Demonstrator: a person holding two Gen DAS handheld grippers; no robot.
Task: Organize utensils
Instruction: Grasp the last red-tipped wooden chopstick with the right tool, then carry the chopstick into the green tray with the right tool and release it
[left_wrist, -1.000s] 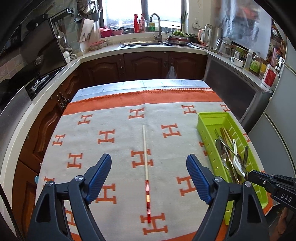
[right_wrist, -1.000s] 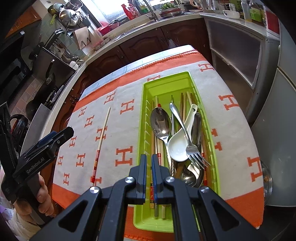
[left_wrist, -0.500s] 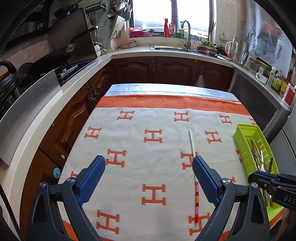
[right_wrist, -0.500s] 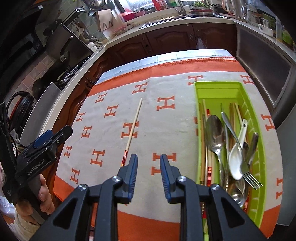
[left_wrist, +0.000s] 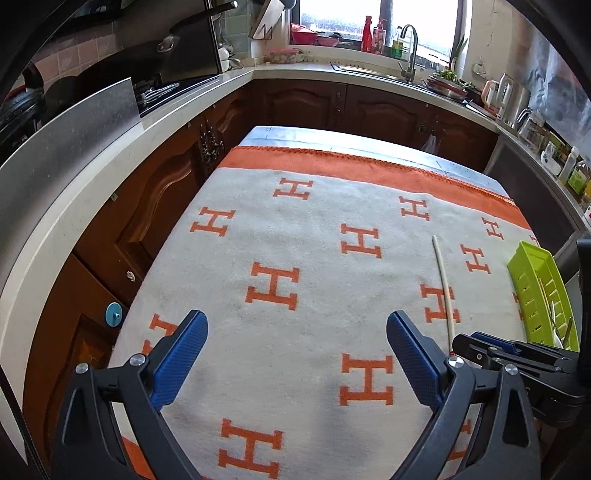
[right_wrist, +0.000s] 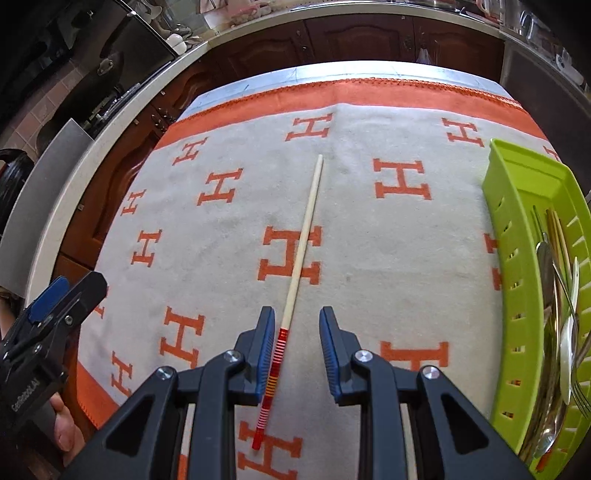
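Cloth: woolly grey blanket (right_wrist: 229, 258) with a flat nap, printed with orange H letters and edged by an orange band; it covers the table top.
Chopstick: one (right_wrist: 301, 251), a slim round stick of pale wood, its thick end wrapped in red, white and yellow stripes. It lies flat on the blanket, lengthwise away from the camera, well apart from the tray.
Tray: one (right_wrist: 517, 280), long and narrow, glossy lime-green plastic with rows of slots in its wall. It stands at the right edge of the blanket.
Tray contents: metal spoons, a white spoon, a fork and further sticks, overlapping; count cannot be told.
Right gripper: one (right_wrist: 297, 345), black plastic arms with bright screws and ribbed blue pads. Jaws have just been opening and stand partly apart; the striped end of the chopstick lies between them, close to the left pad. Contact cannot be told.
Left gripper: one (left_wrist: 297, 363), same build. Jaws have just been opening and stand wide apart over bare blanket, nothing between them.
Hand: bare fingers (right_wrist: 68, 432) seen below the left gripper's body in the right wrist view.
Surroundings: dark wooden cupboards (left_wrist: 295, 107) under a pale worktop.
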